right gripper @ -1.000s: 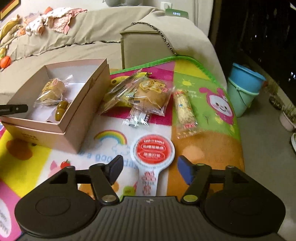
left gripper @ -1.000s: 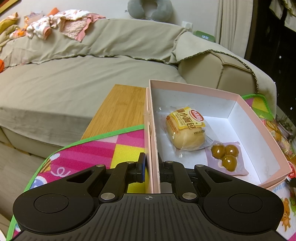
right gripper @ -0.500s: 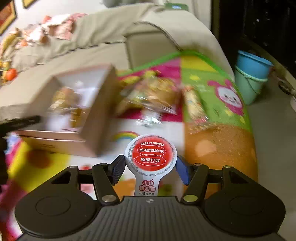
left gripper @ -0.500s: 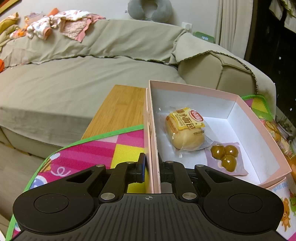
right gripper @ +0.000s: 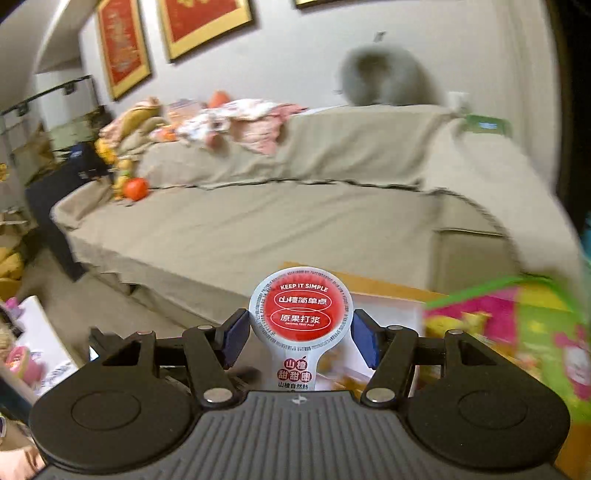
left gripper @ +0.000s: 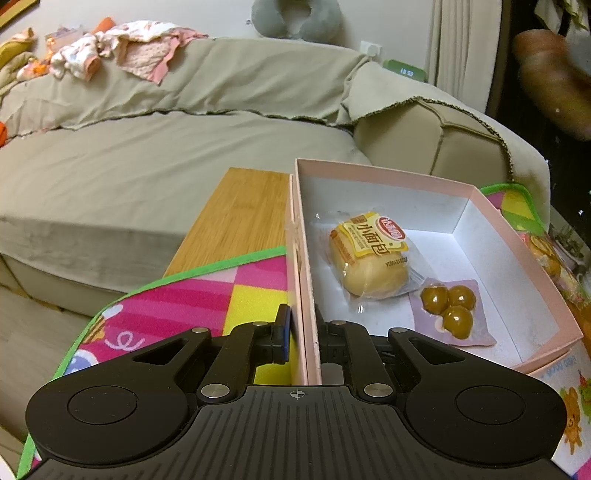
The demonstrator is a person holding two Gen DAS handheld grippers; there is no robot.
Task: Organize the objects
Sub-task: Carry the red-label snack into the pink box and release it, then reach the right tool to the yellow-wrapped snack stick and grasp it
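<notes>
My left gripper (left gripper: 302,332) is shut on the near left wall of a pink open box (left gripper: 517,236). Inside the box lie a wrapped yellow bun (left gripper: 371,254) and a purple packet of three brown balls (left gripper: 448,306). My right gripper (right gripper: 301,334) is shut on a red-and-white round hawthorn lollipop packet (right gripper: 301,310) and holds it in the air above the table, over the white inside of the box (right gripper: 384,314).
A colourful play mat (left gripper: 207,299) covers a wooden table (left gripper: 240,210). A beige sofa (left gripper: 147,166) stands beyond it, with clothes and a grey neck pillow (left gripper: 295,18) on its back. More wrapped snacks (left gripper: 546,254) lie to the right of the box.
My right gripper has closed on the lollipop packet, lifted it off the mat and swung left toward the box. My left gripper has stayed clamped on the box wall.
</notes>
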